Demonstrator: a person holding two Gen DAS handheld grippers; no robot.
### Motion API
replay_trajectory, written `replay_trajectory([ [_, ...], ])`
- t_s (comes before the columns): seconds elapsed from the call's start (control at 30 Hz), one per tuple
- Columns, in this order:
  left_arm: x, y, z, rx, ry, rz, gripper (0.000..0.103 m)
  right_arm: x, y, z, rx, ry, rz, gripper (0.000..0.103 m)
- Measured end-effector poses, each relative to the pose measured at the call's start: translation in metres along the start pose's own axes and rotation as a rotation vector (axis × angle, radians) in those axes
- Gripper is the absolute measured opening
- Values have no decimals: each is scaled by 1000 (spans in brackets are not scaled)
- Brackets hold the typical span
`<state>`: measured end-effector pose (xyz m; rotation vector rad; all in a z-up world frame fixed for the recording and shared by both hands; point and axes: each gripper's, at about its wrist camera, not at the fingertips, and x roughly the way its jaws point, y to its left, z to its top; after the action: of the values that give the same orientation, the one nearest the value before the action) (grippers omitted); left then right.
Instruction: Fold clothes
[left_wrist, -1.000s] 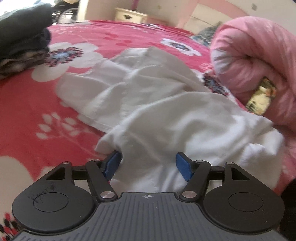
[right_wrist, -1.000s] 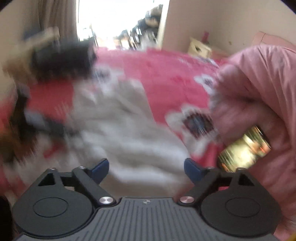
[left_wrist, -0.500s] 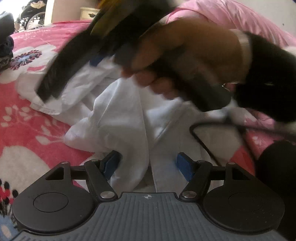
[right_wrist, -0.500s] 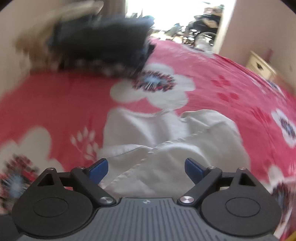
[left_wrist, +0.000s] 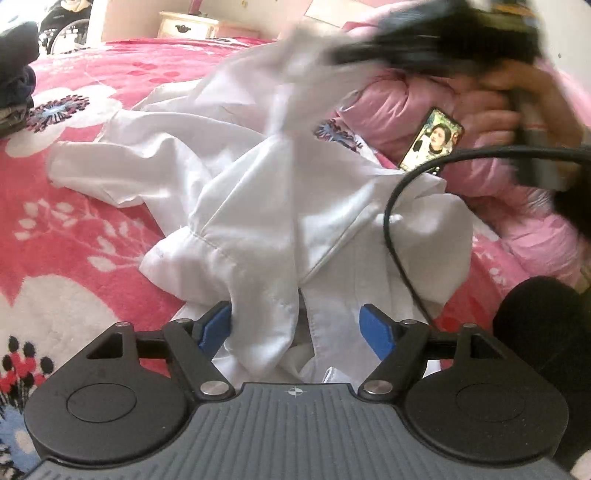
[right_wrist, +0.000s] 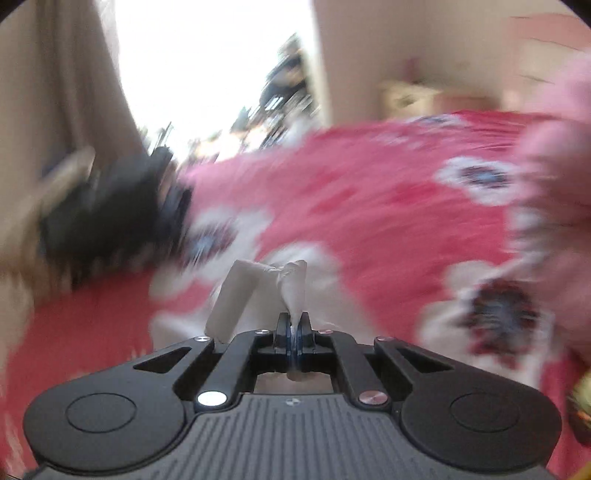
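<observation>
Thin, creased white shirt (left_wrist: 266, 192) heaped on fuzzy red floral blanket (left_wrist: 74, 229). Right gripper (right_wrist: 294, 332) pinched tight on bunched fold. Left gripper (left_wrist: 297, 326) opening w/ limp cloth between blue pads, unpressed.

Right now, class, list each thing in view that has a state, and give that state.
White shirt: crumpled on the bed, one end lifted.
Left hand-held gripper: opening, cloth between its fingers, not pinched.
Right hand-held gripper: shut on the white shirt.
Phone: screen lit.

A red floral bedspread (left_wrist: 92, 206) covers the bed; a pink quilt (left_wrist: 491, 184) lies right, a phone (left_wrist: 432, 142) against it, a cream nightstand (left_wrist: 188, 26) far.
</observation>
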<state>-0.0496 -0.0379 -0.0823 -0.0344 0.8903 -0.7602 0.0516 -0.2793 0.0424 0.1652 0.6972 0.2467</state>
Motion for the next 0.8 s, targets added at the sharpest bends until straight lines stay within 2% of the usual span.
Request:
replay_trajectory([
  [0.13, -3, -2, -1, -3, 1, 28, 76, -67, -47, -8, 63, -74, -132, 3],
  [0.27, -5, -2, 1, -20, 4, 62, 76, -125, -90, -35, 139, -88, -268, 3],
  [0.33, -8, -1, 2, -26, 0, 69, 76, -148, -109, -50, 168, -74, -347, 3],
  [0.4, -10, -1, 4, -38, -7, 72, 76, -155, -122, -64, 183, -12, -419, 8],
  [0.47, -11, -1, 7, -53, -12, 73, 76, -161, -135, -78, 196, 54, -489, 21],
  [0.5, -11, -1, 9, -61, -14, 74, 76, -164, -133, -81, 190, 46, -495, 24],
  [0.57, -13, -2, 9, -63, -21, 72, 76, -172, -116, -82, 130, -29, -485, 41],
  [0.6, -13, -4, 9, -63, -24, 72, 76, -174, -104, -80, 86, -73, -477, 44],
  [0.67, -14, -6, 10, -61, -31, 70, 76, -172, -75, -76, -37, -134, -399, 57],
  [0.7, -14, -6, 9, -63, -34, 67, 76, -171, -60, -74, -100, -163, -357, 59],
  [0.8, -15, -6, 9, -70, -38, 56, 76, -139, -19, -70, -282, -112, -169, 66],
])
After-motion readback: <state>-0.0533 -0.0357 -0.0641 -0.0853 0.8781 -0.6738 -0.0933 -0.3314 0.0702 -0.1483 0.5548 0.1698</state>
